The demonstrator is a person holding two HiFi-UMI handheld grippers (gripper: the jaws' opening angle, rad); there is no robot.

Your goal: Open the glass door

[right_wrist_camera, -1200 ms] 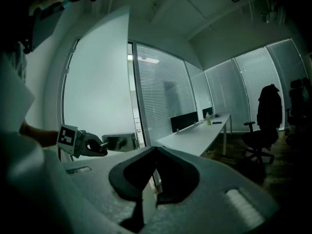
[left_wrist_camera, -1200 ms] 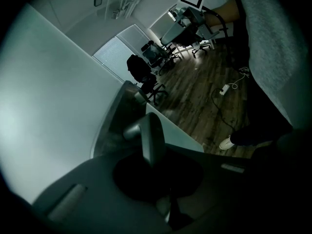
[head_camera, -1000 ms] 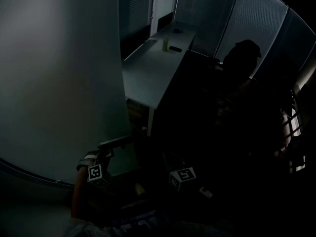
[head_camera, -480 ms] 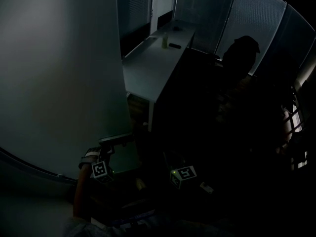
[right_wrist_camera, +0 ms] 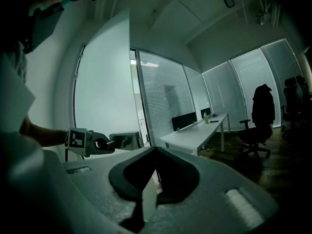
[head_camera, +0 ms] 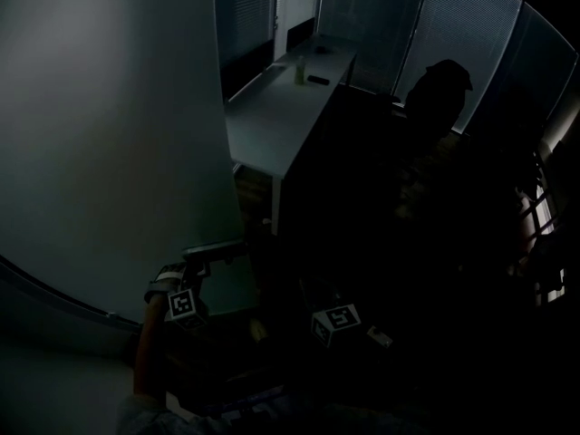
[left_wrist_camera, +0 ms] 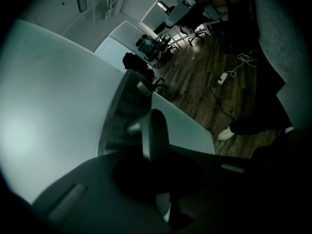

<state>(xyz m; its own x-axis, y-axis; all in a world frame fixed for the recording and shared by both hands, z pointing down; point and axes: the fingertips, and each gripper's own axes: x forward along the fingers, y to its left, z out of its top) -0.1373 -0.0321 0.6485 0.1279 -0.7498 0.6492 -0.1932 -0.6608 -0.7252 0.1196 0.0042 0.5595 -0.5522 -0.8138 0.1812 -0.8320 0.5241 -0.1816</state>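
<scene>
Glass door (head_camera: 109, 152) looks partly open already, rm w/ worktop (head_camera: 272, 125) showing past its edge. Left tongs (left_wrist_camera: 155, 152) pinch the door handle (left_wrist_camera: 152, 128); right tongs (right_wrist_camera: 155, 152) pressed together, empty. 1 step left: swing wider.

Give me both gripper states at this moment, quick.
Left gripper: closed on the door handle.
Right gripper: closed, nothing between its jaws.

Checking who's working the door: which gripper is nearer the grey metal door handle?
Left. The left gripper is clamped on the grey metal door handle; the right gripper hangs apart from it, shut and empty.
</scene>
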